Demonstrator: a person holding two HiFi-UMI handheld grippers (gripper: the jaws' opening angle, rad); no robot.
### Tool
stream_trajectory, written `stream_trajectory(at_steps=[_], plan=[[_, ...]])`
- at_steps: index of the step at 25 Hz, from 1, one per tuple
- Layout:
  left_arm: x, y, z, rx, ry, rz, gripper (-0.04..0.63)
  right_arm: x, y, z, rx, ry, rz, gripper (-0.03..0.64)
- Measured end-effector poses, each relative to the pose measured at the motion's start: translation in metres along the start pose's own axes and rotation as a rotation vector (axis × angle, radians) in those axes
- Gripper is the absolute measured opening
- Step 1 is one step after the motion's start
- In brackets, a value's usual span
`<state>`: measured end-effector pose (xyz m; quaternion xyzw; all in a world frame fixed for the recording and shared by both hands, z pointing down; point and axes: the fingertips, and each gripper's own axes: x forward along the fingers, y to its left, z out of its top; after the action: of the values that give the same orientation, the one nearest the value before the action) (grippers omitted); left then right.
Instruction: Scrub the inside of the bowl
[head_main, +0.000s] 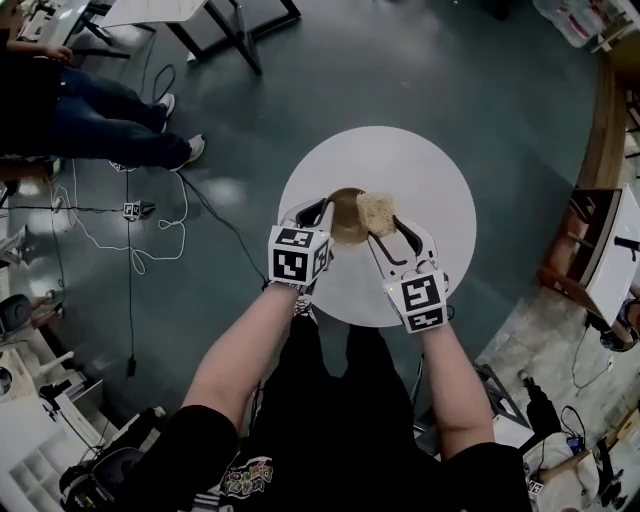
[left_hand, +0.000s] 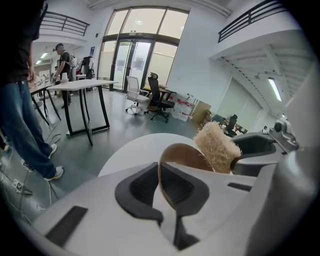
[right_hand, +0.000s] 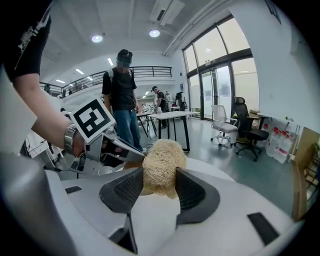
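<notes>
The left gripper (left_hand: 160, 187) had its two dark pads closed on the thin wall of a brown bowl (left_hand: 186, 154), one pad inside the rim and one outside. The bowl was tilted up on edge above a round white surface (left_hand: 132, 150). A pale, fibrous loofah scrubber (left_hand: 216, 146) stood at the bowl's upper right rim, gripped from the right by the right gripper (left_hand: 240, 156). Behind were a black-legged table (left_hand: 82, 86), office chairs (left_hand: 159, 97) near glass doors, and a person's jeans-clad leg (left_hand: 20, 130) at left.

Open office hall: desks (left_hand: 82, 85), swivel chairs (left_hand: 159, 97), glass doors (left_hand: 131, 65).
</notes>
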<state>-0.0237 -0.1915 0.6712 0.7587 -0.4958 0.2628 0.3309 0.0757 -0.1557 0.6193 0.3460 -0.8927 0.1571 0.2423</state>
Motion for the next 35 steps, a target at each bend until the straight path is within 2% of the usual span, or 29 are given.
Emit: stream_trajectory(at_steps=[5,8,11,15,18,20,23,27,32,35], plan=[[-0.021,-0.007,0.016,0.069,-0.033,-0.004,0.021,-0.006,0.017,0.014,-0.123,0.022,0.001,0.210],[-0.039,-0.010,0.028,0.143,-0.056,-0.005,0.021,-0.010,0.029,0.023,-0.234,0.062,-0.007,0.209],[-0.056,-0.017,0.035,0.290,-0.063,0.001,0.021,-0.013,0.040,0.027,-0.385,0.124,-0.016,0.209],[-0.078,-0.026,0.042,0.540,-0.063,0.019,0.021,-0.017,0.056,0.030,-0.600,0.198,-0.018,0.208],[-0.095,-0.029,0.042,0.659,-0.052,0.021,0.021,-0.021,0.072,0.034,-0.750,0.239,-0.013,0.207],[-0.103,-0.030,0.041,0.698,-0.038,0.012,0.021,-0.024,0.081,0.038,-0.841,0.258,-0.014,0.207],[-0.114,-0.028,0.040,0.708,-0.031,0.007,0.021,-0.031,0.096,0.040,-0.941,0.277,-0.014,0.207],[-0.130,-0.027,0.044,0.684,-0.054,-0.018,0.021,-0.036,0.115,0.039,-1.016,0.300,-0.013,0.207],[-0.144,-0.045,0.041,0.868,-0.084,-0.035,0.021,-0.033,0.118,0.043,-1.048,0.371,-0.061,0.207],[-0.151,-0.052,0.048,0.908,-0.125,-0.028,0.023,-0.035,0.115,0.046,-0.982,0.406,-0.116,0.206]])
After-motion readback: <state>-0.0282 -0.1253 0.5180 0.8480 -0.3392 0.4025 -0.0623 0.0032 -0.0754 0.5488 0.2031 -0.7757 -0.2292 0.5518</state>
